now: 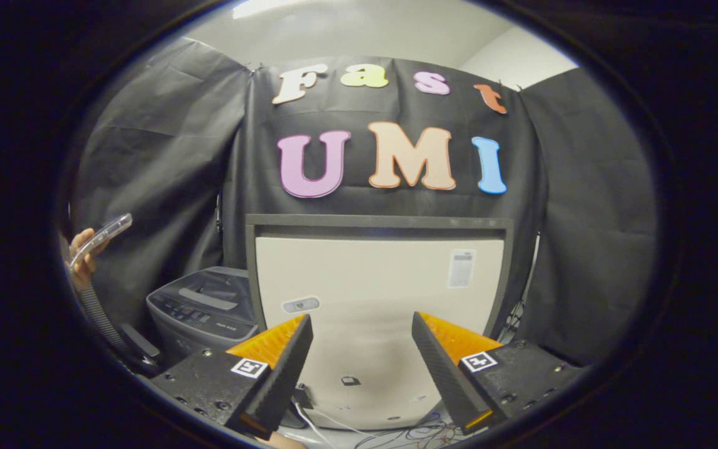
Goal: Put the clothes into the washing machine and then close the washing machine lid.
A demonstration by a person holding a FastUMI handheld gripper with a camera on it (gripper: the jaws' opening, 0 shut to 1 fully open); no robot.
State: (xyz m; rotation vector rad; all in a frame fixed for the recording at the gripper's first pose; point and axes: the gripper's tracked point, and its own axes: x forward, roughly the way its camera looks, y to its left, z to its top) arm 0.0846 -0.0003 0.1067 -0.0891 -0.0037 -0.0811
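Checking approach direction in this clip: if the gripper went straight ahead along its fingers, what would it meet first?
Probably the raised washing machine lid, whose pale inner face stands upright just beyond the open gripper. Nothing lies between the fingers; how far off the lid is cannot be judged.

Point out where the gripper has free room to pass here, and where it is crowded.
The gripper is open, with an empty gap between its fingers ahead of the raised washing machine lid. It is crowded below, where cables lie, and beside the smaller washing machine, near a hand.
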